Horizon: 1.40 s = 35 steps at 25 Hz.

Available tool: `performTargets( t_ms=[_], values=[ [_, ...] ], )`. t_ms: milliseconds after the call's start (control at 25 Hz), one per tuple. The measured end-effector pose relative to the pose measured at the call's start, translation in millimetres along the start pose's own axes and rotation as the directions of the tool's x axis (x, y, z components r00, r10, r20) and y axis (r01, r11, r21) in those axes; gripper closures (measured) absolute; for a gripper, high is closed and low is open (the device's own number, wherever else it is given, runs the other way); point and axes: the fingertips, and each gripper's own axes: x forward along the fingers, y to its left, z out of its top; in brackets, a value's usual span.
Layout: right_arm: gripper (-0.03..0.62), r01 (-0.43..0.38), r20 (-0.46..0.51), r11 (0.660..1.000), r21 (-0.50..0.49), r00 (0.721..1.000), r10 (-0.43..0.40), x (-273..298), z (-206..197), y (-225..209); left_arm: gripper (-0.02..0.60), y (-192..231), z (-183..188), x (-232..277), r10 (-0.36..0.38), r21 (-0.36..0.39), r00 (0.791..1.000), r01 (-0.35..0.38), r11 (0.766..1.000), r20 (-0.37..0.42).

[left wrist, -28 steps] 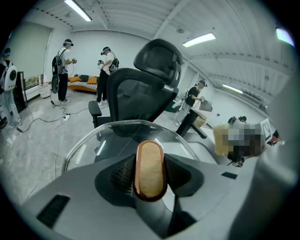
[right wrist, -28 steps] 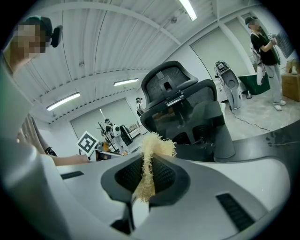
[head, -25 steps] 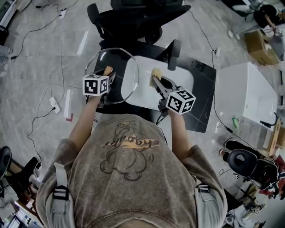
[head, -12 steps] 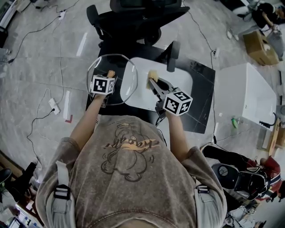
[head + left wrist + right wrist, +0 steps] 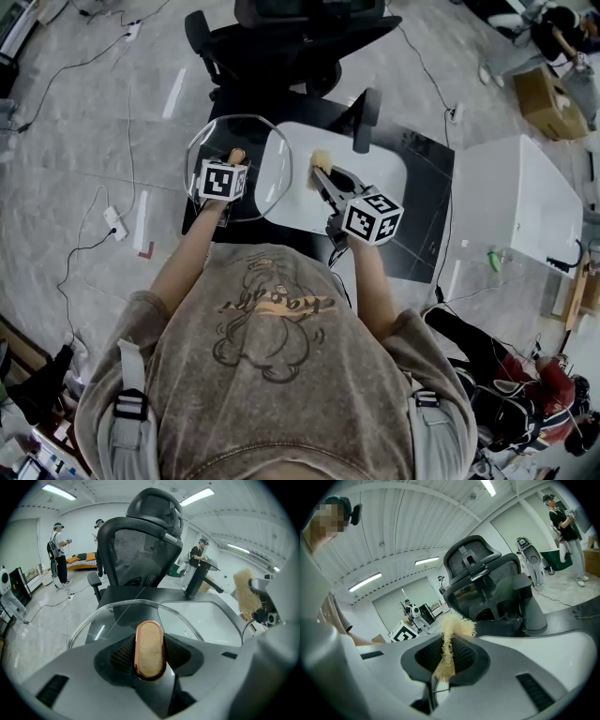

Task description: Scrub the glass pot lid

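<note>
Glass lid point(image 5: 267, 141) held by left gripper point(image 5: 150, 654), scrubber point(image 5: 451, 634) by right gripper point(image 5: 442, 666).

Grey marble-look tile floor point(image 5: 94, 122), with cables point(image 5: 80, 61) and a power strip point(image 5: 116, 221) loose on it. Black mesh office chair point(image 5: 291, 37) behind the white counter point(image 5: 384, 173), black mat point(image 5: 427, 225) beneath. White cabinet point(image 5: 516, 197) to the right, cardboard box point(image 5: 547, 94) beyond it. White walls point(image 5: 18, 541), ceiling strip lights point(image 5: 58, 491) on.

Brownish printed T-shirt point(image 5: 272, 394), grey shoulder straps point(image 5: 126, 405)
</note>
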Motion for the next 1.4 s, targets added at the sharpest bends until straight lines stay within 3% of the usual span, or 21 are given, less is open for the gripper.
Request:
performTargets(
  t_ms=[160, 320, 360, 400, 440, 600, 720, 880, 1080, 1200, 1400],
  values=[
    [0.554, -0.004, 0.002, 1.0, -0.003, 1.0, 0.004, 0, 1, 2, 0.399, -1, 7, -9, -0.01, 0.014, 1.0, 0.01, 1.0, 0.005],
    [0.554, -0.006, 0.002, 1.0, -0.01, 1.0, 0.006, 1, 3, 4, 0.4, -8, 28, -31, -0.026, 0.035, 0.997, 0.023, 0.999, 0.078],
    [0.554, -0.005, 0.004, 1.0, -0.012, 1.0, 0.005, 1, 3, 4, 0.431, -12, 35, -37, -0.04, 0.044, 0.994, 0.035, 0.998, 0.099],
    [0.554, -0.004, 0.005, 1.0, -0.015, 1.0, 0.004, 1, 4, 5, 0.511, -17, 40, -44, -0.057, 0.052, 0.991, 0.051, 0.997, 0.12],
    [0.554, -0.002, 0.008, 1.0, -0.02, 1.0, 0.002, 2, 5, 6, 0.549, -21, 46, -51, -0.077, 0.06, 0.987, 0.069, 0.996, 0.141],
    [0.554, 0.012, 0.027, 0.998, -0.067, 1.0, -0.01, 0, 17, 15, 0.565, -41, 75, -85, -0.155, 0.104, 0.958, 0.134, 0.986, 0.24],
    [0.554, 0.035, 0.066, 0.992, -0.122, 0.997, -0.027, -6, 33, 24, 0.565, -57, 101, -118, -0.213, 0.154, 0.91, 0.168, 0.974, 0.355],
    [0.554, 0.074, 0.14, 0.978, -0.196, 0.989, -0.047, -15, 58, 38, 0.565, -76, 130, -158, -0.294, 0.252, 0.811, 0.187, 0.95, 0.507],
    [0.554, 0.116, 0.237, 0.945, -0.305, 0.971, -0.043, -27, 90, 62, 0.565, -85, 152, -197, -0.324, 0.318, 0.702, 0.145, 0.937, 0.634],
    [0.554, 0.138, 0.277, 0.937, -0.321, 0.96, -0.046, -29, 99, 66, 0.565, -85, 159, -206, -0.322, 0.317, 0.674, 0.136, 0.939, 0.665],
    [0.554, 0.17, 0.302, 0.936, -0.307, 0.951, -0.073, -31, 99, 60, 0.565, -86, 158, -203, -0.323, 0.319, 0.677, 0.137, 0.938, 0.661]
  ],
)
